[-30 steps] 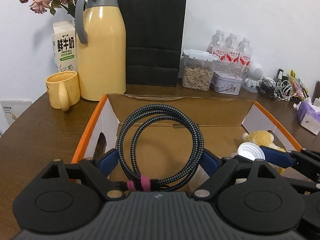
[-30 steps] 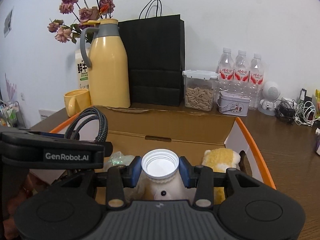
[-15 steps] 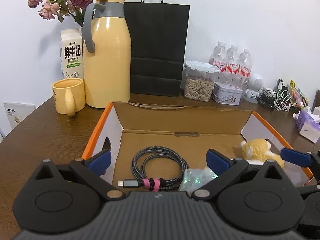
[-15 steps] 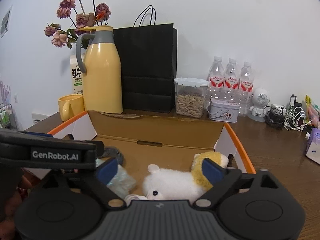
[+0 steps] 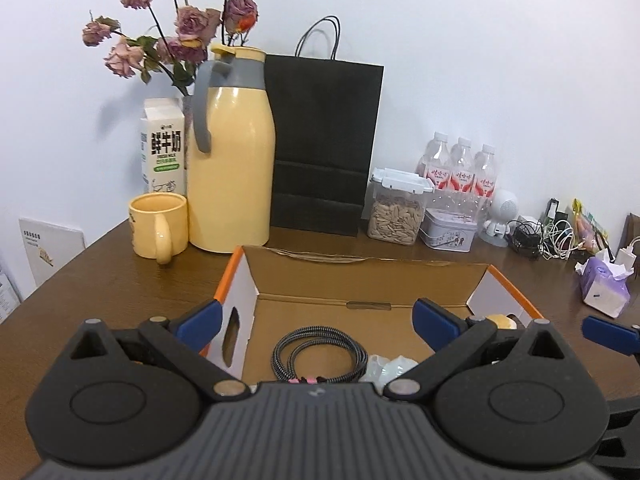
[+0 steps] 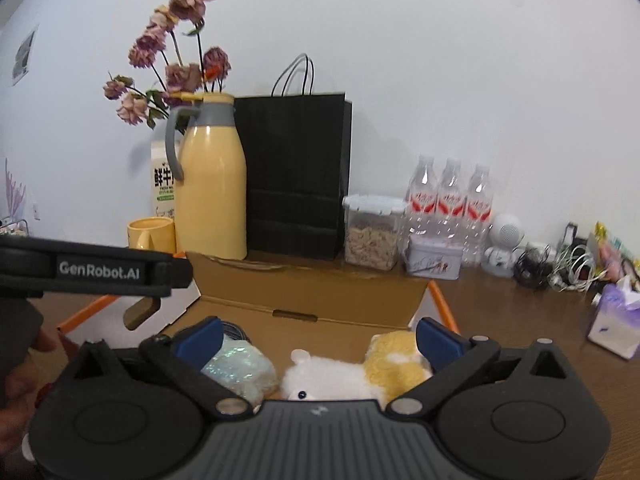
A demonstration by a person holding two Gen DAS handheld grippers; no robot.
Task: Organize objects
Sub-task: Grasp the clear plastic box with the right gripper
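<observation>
The blue-padded fingers (image 5: 200,320) of the left gripper (image 5: 318,318) are spread wide and hold nothing, and those of the right gripper (image 6: 318,338) are likewise wide apart and empty. Both hang above an open cardboard box (image 5: 360,276) with orange-edged white side walls and a plain brown inside, which sits near the front edge of the dark wood-grain surface (image 5: 100,280). In the box lies a braided black-and-grey cable (image 5: 320,354), coiled into a ring and bound with a pink strap, flat on the box floor toward its left side; half a second ago it lay the same way, but a second ago the left fingers held it upright. Just right of it is a crinkly, iridescent plastic wrapper (image 6: 240,370), then a fluffy white plush toy (image 6: 328,380) with a small black eye, touching a fuzzy yellow plush toy (image 6: 396,360) at the right side of the box. The white plush is partly hidden by the right gripper body; a second ago a white-capped item was clamped there. From the left wrist view only slivers of the wrapper and the yellow plush show. Along the back edge of the surface stand a glossy yellow thermos jug (image 5: 230,152) with a grey handle, a yellow ceramic mug (image 5: 158,230), a milk carton (image 5: 164,148), a matte black paper bag (image 5: 324,144), a clear lidded container of seeds (image 5: 396,212), a small tin (image 5: 450,228) and three water bottles (image 5: 460,168). Both views have risen and pulled back since earlier frames.
</observation>
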